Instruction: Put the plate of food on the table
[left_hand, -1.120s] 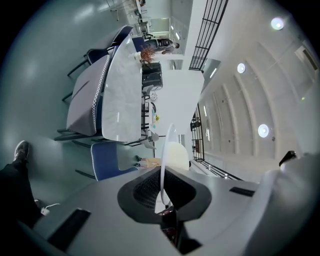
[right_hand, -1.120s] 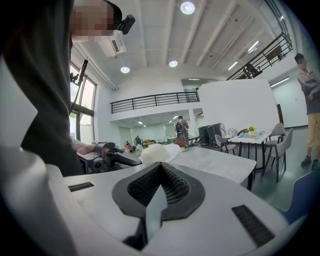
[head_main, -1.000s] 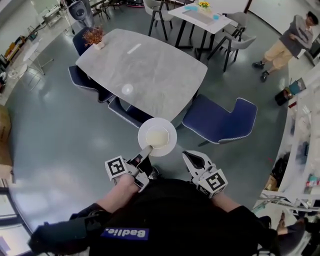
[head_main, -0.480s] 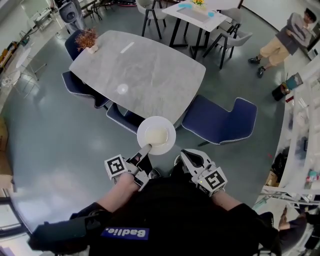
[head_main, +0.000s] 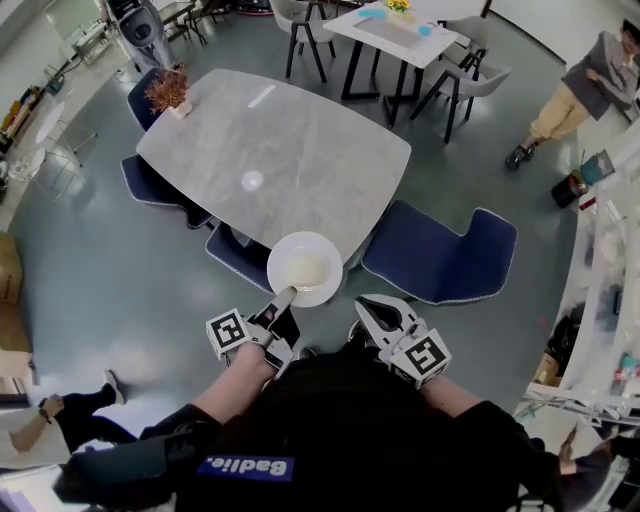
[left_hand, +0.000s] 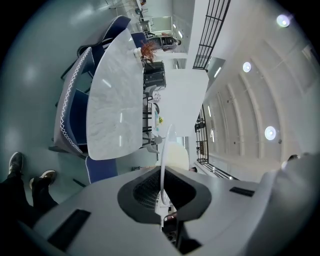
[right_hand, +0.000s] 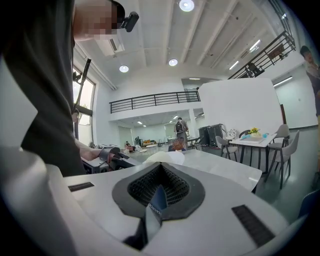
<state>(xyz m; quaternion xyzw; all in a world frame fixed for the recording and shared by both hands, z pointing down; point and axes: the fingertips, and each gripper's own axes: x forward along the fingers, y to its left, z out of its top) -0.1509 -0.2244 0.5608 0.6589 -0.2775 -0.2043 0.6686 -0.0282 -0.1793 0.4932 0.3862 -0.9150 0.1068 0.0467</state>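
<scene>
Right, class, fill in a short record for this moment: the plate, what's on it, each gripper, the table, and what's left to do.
plate: white, round, held in the air by the table's near edge, not set down
food: pale mound in the plate's middle
left gripper: fingers shut on the plate's near rim
right gripper: fingers together, holding nothing, apart from the plate
table: grey marble top, small reddish plant at a far corner
remaining: probably move the plate over the table and set it down
</scene>
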